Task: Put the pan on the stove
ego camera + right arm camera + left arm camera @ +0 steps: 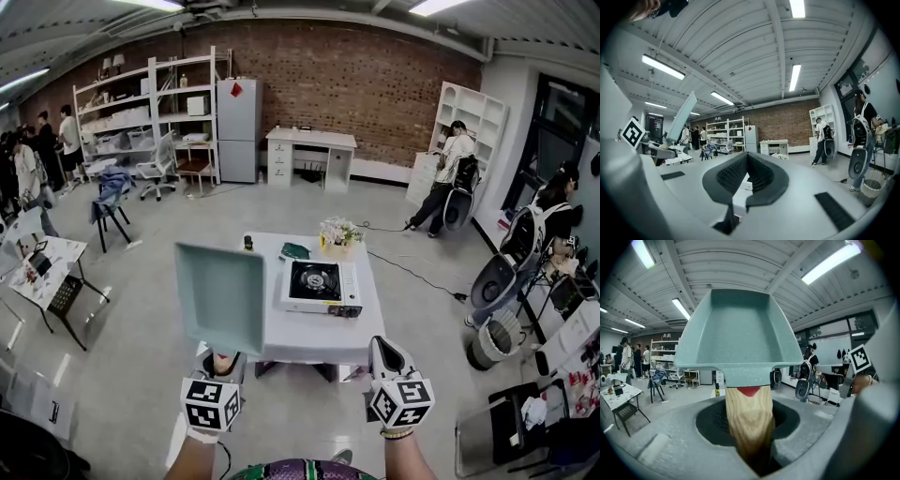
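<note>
A pale teal square pan with a light wooden handle stands upright in the air, in front of the white table. My left gripper is shut on that handle, and the pan's hollow side fills the left gripper view. A portable gas stove with a black top sits on the table's right half, with nothing on its burner. My right gripper is level with the left one, jaws together and empty. In the right gripper view the pan shows edge-on at the left.
A bunch of flowers, a green object and a small dark bottle stand along the table's far edge. A floor fan and a bin are at the right, a folding table at the left.
</note>
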Tool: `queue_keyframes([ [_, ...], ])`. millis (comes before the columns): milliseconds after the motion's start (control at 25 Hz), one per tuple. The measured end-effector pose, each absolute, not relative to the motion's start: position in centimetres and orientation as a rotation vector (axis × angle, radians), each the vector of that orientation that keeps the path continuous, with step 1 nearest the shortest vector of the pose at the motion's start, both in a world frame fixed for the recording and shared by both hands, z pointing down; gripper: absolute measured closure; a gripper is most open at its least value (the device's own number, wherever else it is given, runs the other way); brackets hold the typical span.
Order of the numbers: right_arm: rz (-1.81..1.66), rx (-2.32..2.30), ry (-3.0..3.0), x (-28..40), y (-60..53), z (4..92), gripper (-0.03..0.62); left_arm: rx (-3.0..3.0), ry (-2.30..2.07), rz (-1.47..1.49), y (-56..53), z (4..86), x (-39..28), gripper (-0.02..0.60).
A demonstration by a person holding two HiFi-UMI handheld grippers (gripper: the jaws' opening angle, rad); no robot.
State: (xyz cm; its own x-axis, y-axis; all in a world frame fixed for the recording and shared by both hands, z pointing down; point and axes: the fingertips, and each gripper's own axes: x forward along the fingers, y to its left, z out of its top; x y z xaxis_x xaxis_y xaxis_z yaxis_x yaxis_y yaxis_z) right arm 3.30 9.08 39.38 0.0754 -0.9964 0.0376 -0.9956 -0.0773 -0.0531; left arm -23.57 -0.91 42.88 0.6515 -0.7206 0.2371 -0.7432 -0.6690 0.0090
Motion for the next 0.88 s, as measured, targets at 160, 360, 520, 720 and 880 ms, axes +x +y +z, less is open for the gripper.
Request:
queue_keyframes([
  [160,-0.143,-2.269,2.132,2.9,9.3,39.9,0.592,2.76,-1.225,0.331,-0.3,43.0,-23.8,0.445],
  [360,-0.174,-2.258,2.164,1.9,8.9,40.4,0.591,2.739,-1.248,0.337,-0.8,43.4,-25.1,0.445],
  [520,-0.19,-2.245,2.185,2.0,7.7,40.2,0.592,2.71,-1.266,0.327,-1.6,43.6,-25.6,0.445],
  [720,-0.204,-2.214,2.201,2.2,5.6,40.6,0.591,2.689,-1.295,0.345,-2.7,44.2,-26.1,0.445],
  [880,-0.199,-2.168,2.243,2.5,2.6,40.3,0.592,2.667,-1.32,0.342,-4.1,44.2,-25.9,0.445],
])
